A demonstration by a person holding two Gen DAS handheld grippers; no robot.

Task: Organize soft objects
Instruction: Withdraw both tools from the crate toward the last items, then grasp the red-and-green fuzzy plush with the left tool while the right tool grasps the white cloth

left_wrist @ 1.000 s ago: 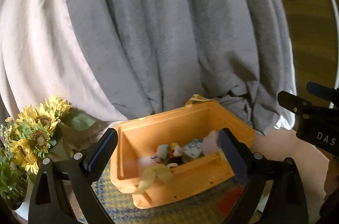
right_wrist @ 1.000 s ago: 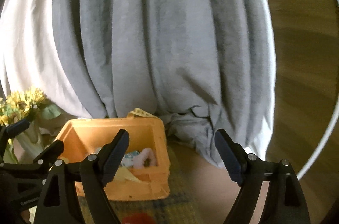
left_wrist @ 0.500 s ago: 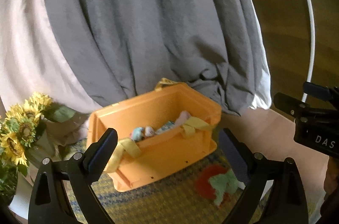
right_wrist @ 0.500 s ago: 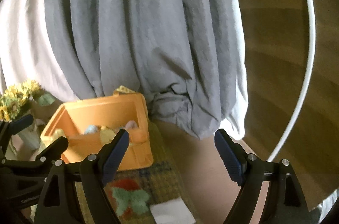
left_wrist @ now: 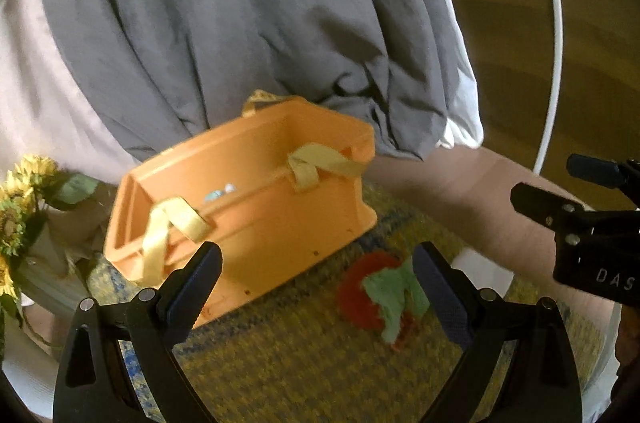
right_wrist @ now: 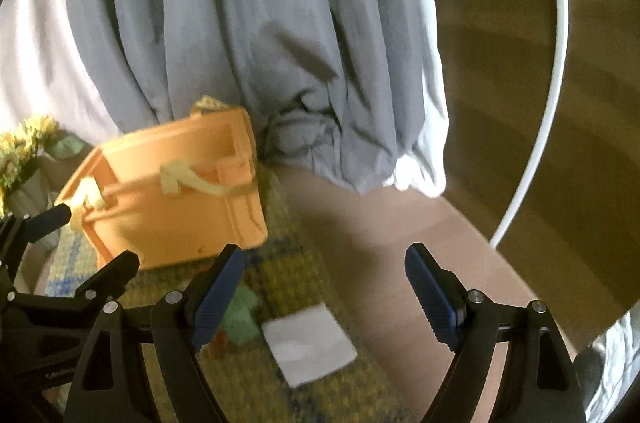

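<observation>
An orange plastic bin (left_wrist: 256, 215) with yellow strap handles stands on a yellow woven mat (left_wrist: 300, 363); small soft toys (left_wrist: 218, 192) peek over its rim. A red plush strawberry with a green leaf top (left_wrist: 380, 293) lies on the mat in front of the bin. My left gripper (left_wrist: 318, 289) hovers open above the mat, the strawberry near its right finger. My right gripper (right_wrist: 324, 293) is open over the mat and table, with a white folded cloth (right_wrist: 308, 347) below it. The bin (right_wrist: 172, 191) and the strawberry's green leaf (right_wrist: 240, 315) show at its left.
Grey and white curtains (left_wrist: 224, 23) hang behind the table. A sunflower bouquet (left_wrist: 24, 215) stands at the left of the bin. A white ring (right_wrist: 552, 71) arcs along the table's right edge over wooden floor. Bare pinkish table (right_wrist: 380, 235) lies right of the mat.
Both grippers have sunk and tipped downward toward the table. The bin has slid up in both views, and the strawberry and white cloth have come into sight. Both jaws stay wide.
</observation>
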